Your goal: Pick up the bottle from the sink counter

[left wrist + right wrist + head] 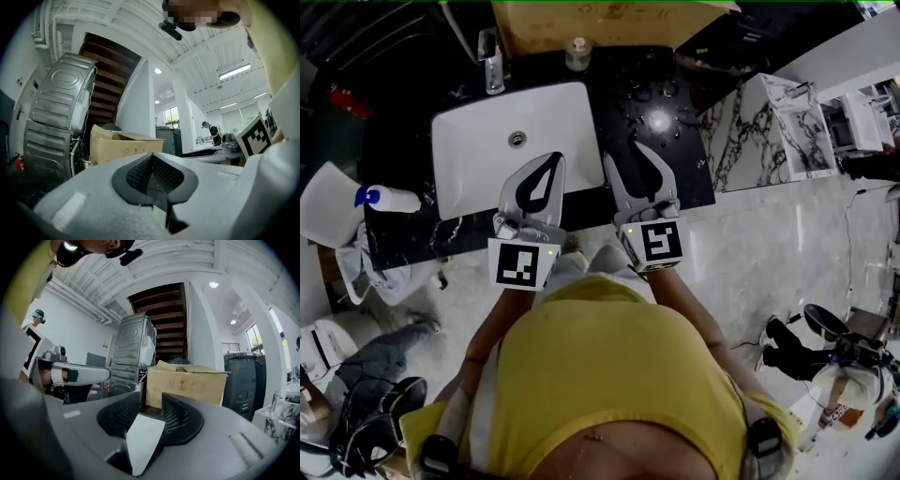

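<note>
One small bottle (577,52) sits at the back of the black counter (675,178), just right of the faucet (492,70). Over the sink (473,150) my left gripper (555,159) is pinched shut on nothing. My right gripper (625,150), beside the sink, is partly open and empty.

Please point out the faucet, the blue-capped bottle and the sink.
faucet (493,73), head view, on its metal body.
blue-capped bottle (397,199), head view, on its white body.
sink (469,150), head view, on its bare white floor.

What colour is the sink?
White: the rectangular sink basin sits in a glossy black counter, clearest in the head view.
</note>
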A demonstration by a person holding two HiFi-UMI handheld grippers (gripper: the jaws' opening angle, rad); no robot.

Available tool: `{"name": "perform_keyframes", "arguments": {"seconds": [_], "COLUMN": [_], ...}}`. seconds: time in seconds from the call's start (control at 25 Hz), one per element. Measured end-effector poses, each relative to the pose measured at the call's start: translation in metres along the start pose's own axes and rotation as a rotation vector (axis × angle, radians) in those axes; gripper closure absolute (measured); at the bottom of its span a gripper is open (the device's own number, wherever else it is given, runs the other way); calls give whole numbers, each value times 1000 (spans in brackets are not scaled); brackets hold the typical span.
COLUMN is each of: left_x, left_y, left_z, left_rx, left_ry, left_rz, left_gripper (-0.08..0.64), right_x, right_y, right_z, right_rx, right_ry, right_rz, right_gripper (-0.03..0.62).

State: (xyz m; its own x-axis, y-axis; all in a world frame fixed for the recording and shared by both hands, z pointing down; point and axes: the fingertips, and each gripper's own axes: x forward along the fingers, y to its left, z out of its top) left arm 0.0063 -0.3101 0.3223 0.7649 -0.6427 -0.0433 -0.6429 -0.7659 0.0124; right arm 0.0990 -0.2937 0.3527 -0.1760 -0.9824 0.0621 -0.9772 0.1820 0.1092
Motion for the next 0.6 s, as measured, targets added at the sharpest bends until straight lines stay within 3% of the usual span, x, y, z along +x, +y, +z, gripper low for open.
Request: {"name": "perform_keyframes", "arguments": {"seconds": [0.24,0.6], "left_x": [18,53], "left_y": [12,41], "left_z": [-11,-12], "left_rx": [-34,-13], "left_ry": [22,21], "left_rz": [-6,59], "left_gripper": [558,558], "right_x": [28,84], "right_y": [-11,-27], "right_z": [-9,-21], "right_rx": [-8,6], "right_ry": [19,44], "right_rz": [-4,44], "right_gripper": [440,433]}}
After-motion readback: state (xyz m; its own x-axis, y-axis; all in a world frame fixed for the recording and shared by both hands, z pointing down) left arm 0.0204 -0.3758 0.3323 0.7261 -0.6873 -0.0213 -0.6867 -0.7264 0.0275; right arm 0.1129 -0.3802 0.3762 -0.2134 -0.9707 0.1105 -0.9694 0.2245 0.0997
